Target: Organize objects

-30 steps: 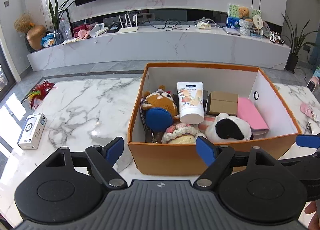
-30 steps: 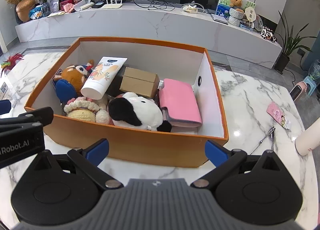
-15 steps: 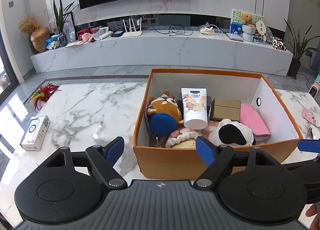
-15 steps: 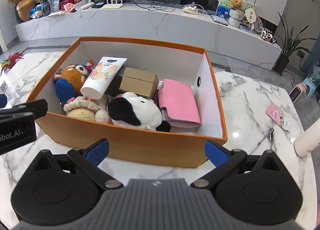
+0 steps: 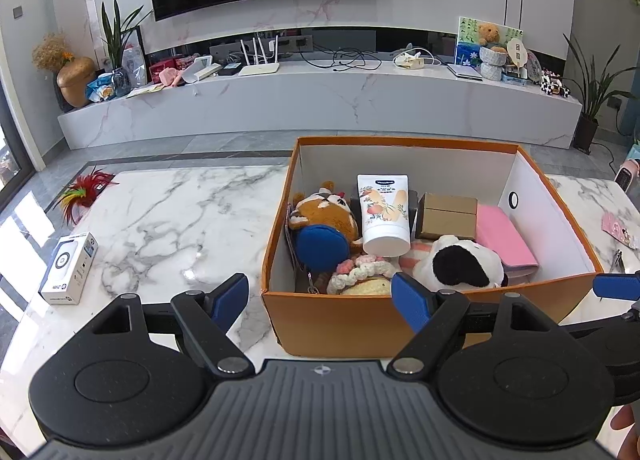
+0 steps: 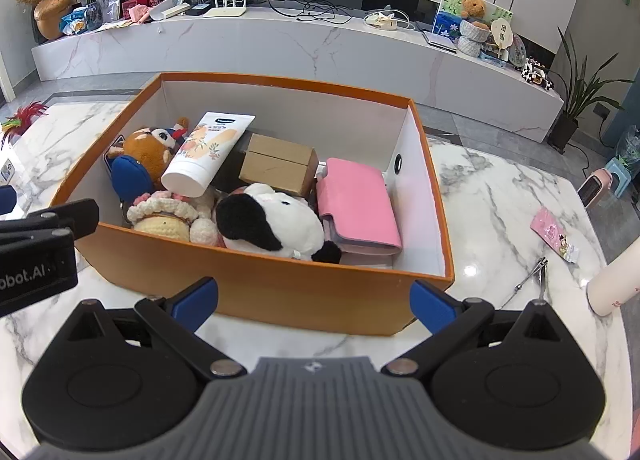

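Note:
An orange box (image 5: 352,324) (image 6: 280,292) stands on the marble table. It holds a brown plush (image 5: 324,211), a blue pouch (image 5: 322,248), a white tube (image 5: 384,211) (image 6: 208,151), a cardboard box (image 5: 446,217) (image 6: 278,167), a pink wallet (image 5: 504,240) (image 6: 360,203), a black-and-white plush (image 5: 460,264) (image 6: 268,219) and a crocheted toy (image 6: 164,215). My left gripper (image 5: 320,298) is open and empty before the box's near wall. My right gripper (image 6: 314,298) is open and empty, also before the near wall.
A small white box (image 5: 70,268) and a red feather toy (image 5: 86,189) lie on the table at left. A pink packet (image 6: 554,234), nail clippers (image 6: 532,276) and a cream bottle (image 6: 616,280) lie at right. A TV bench (image 5: 320,99) stands behind.
My left gripper has drawn back and tilted up, so the box looks smaller and farther. My right gripper has barely moved. Both stay open.

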The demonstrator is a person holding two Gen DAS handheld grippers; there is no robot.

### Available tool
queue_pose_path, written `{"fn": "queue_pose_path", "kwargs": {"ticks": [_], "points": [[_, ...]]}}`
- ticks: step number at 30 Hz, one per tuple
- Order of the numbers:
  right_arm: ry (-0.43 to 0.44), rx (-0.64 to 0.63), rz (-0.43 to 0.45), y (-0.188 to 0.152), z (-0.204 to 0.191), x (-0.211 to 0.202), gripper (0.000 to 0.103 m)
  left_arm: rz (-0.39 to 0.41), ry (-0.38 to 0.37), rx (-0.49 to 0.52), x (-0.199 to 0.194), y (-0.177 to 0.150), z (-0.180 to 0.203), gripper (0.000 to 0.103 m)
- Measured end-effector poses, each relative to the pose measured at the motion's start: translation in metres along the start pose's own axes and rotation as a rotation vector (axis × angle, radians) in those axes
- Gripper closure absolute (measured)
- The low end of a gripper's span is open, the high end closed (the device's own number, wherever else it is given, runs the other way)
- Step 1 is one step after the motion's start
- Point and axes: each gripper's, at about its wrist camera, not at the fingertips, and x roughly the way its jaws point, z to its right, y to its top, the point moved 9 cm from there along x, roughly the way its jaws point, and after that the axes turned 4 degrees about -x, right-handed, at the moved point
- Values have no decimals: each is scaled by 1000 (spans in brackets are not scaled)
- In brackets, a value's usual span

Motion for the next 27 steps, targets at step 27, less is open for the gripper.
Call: {"fn": "queue_pose_path", "kwargs": {"ticks": [27], "points": [[-8,-5,7,1,2,-3,1,-1,-8,12,0,0,1,10]]}}
